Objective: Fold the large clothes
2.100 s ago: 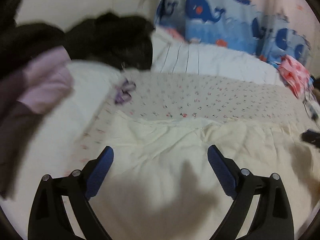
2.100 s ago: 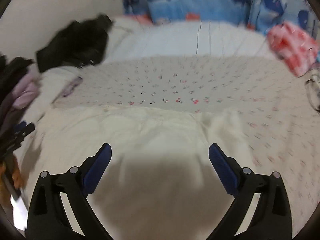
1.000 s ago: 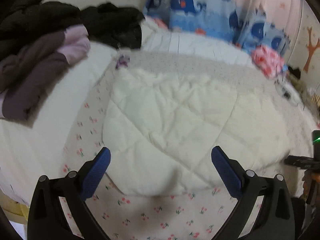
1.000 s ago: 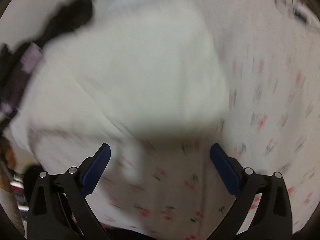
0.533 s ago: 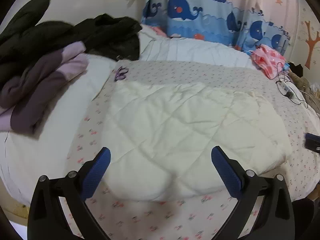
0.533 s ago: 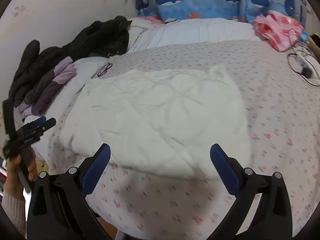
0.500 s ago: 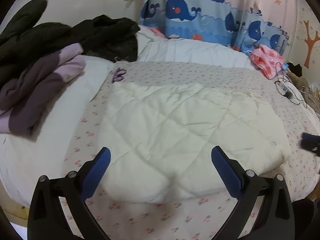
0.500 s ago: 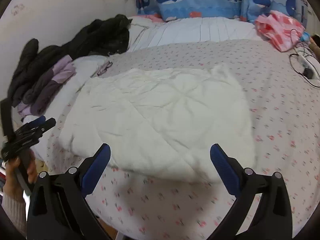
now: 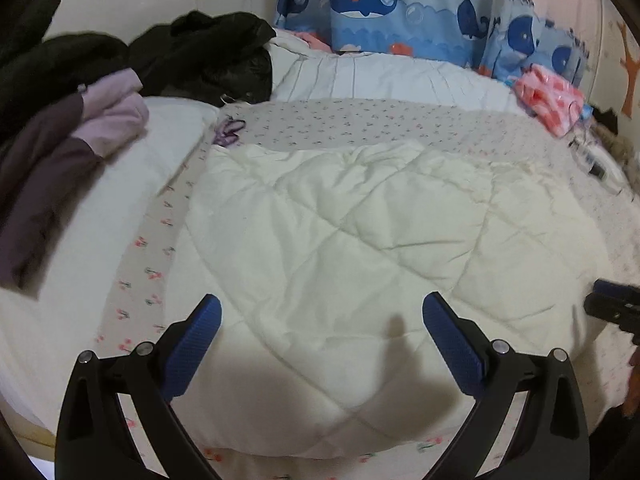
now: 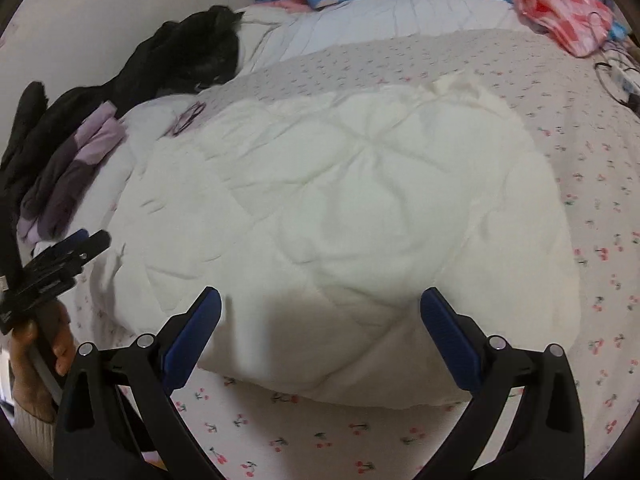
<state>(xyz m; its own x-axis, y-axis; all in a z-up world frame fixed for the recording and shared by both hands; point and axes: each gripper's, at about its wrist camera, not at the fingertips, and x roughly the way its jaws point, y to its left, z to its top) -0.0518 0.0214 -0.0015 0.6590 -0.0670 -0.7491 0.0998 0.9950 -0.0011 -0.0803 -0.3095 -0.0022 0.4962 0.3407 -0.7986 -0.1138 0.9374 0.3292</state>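
Quilted cream garment (image 9: 360, 248) lies spread flat on the bed (image 9: 360, 120), covering most of the near half, its near hem just short of the bed's near edge. Diamond stitching visible, a few creases across the middle. It rests on a cherry-print sheet (image 10: 592, 208).

Left gripper (image 9: 320, 332) is wide open, holding nothing, hovering over the garment's near hem. Right gripper (image 10: 320, 328) is also wide open and empty, over the near hem further toward the bed's right side. Whether either touches the fabric, can't tell.

In the right wrist view the left gripper also shows at the bed's left edge, with the person's hand (image 10: 36, 344) on its handle.

Along the bed's left edge: purple clothes (image 9: 72, 152) and a pile of black clothes (image 9: 208, 56). Small purple item (image 9: 228, 128) just beyond the garment's far-left corner. Pink-red cloth (image 9: 548, 96) at the far-right corner. Whale-print curtain (image 9: 400, 4) behind the far edge.
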